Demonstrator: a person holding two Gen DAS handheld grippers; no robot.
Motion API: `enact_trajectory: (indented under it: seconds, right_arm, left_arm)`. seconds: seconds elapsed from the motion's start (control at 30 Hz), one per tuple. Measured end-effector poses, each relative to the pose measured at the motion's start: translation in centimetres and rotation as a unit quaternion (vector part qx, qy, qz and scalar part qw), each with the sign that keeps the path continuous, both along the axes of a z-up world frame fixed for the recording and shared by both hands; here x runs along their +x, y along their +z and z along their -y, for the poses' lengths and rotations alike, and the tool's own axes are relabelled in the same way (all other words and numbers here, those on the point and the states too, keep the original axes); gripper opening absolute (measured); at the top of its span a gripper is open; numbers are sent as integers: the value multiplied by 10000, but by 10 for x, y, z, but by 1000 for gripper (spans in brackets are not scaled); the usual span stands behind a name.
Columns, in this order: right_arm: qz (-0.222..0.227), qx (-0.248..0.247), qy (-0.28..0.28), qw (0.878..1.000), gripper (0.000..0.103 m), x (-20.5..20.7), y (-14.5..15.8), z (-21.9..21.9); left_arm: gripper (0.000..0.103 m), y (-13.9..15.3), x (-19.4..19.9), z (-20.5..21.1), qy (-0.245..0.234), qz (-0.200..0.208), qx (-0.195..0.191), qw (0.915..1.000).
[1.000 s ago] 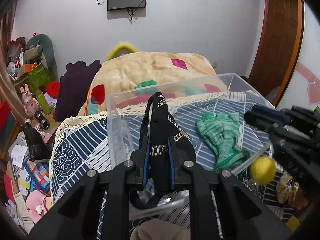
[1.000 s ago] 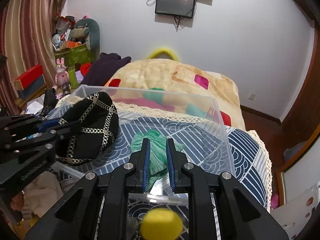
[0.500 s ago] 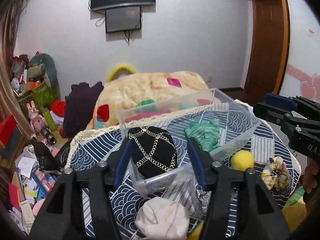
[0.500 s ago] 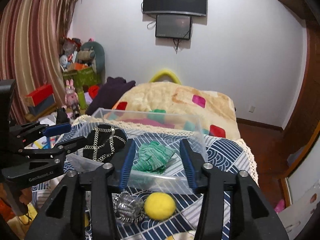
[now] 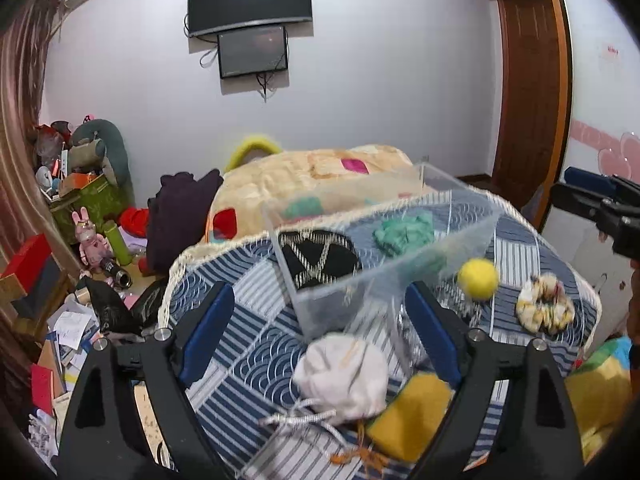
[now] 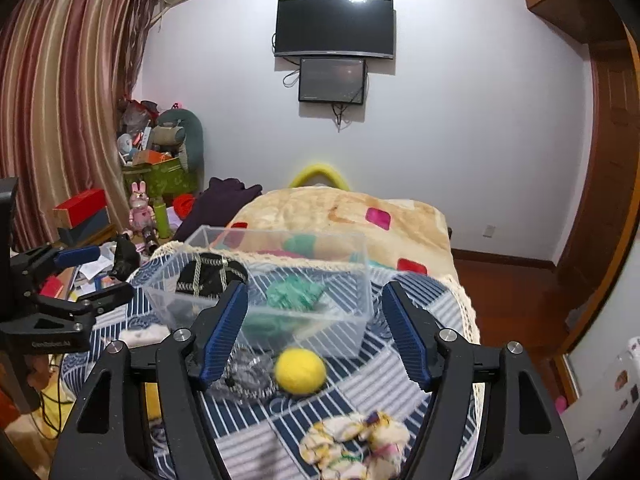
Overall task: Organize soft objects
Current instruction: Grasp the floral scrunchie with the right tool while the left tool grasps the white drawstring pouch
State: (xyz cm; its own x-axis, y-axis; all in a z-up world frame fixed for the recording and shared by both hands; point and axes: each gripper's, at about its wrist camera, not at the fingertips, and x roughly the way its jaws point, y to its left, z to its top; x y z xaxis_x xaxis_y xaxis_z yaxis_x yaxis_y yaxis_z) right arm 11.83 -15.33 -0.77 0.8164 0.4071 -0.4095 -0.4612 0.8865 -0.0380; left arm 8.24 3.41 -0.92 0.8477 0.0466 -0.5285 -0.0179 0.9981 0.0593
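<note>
Soft objects surround your left gripper (image 5: 316, 328), spread wide and empty: a white pouch (image 5: 340, 376) between its fingers, the clear bin (image 5: 384, 276) ahead holding a black cap (image 5: 320, 258) and green cloth (image 5: 404, 230). Your right gripper (image 6: 314, 330) also gapes empty, a yellow ball (image 6: 300, 371) between its fingers just before the bin (image 6: 260, 312), a scrunchie (image 6: 356, 440) nearer you.

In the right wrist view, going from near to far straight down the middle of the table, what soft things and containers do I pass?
Floral scrunchie → yellow ball → clear plastic bin, with the green cloth lying inside it.
</note>
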Motion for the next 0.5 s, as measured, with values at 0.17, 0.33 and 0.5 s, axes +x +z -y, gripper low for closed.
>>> enact_trajectory:
  seconds: [0.17, 0.33, 0.5]
  right_arm:
    - [-249, -60, -158, 9995, 67, -1, -23, 14]
    - [-588, -107, -306, 9977, 67, -3, -47, 29]
    - [-971, -74, -464, 9942, 67, 1, -71, 42]
  left_arm:
    - [88, -23, -3, 0, -24, -259, -35, 9997]
    - [88, -44, -2, 4, -69, -476, -117, 9988]
    - [88, -64, 4, 3, -14, -709, -237, 9972]
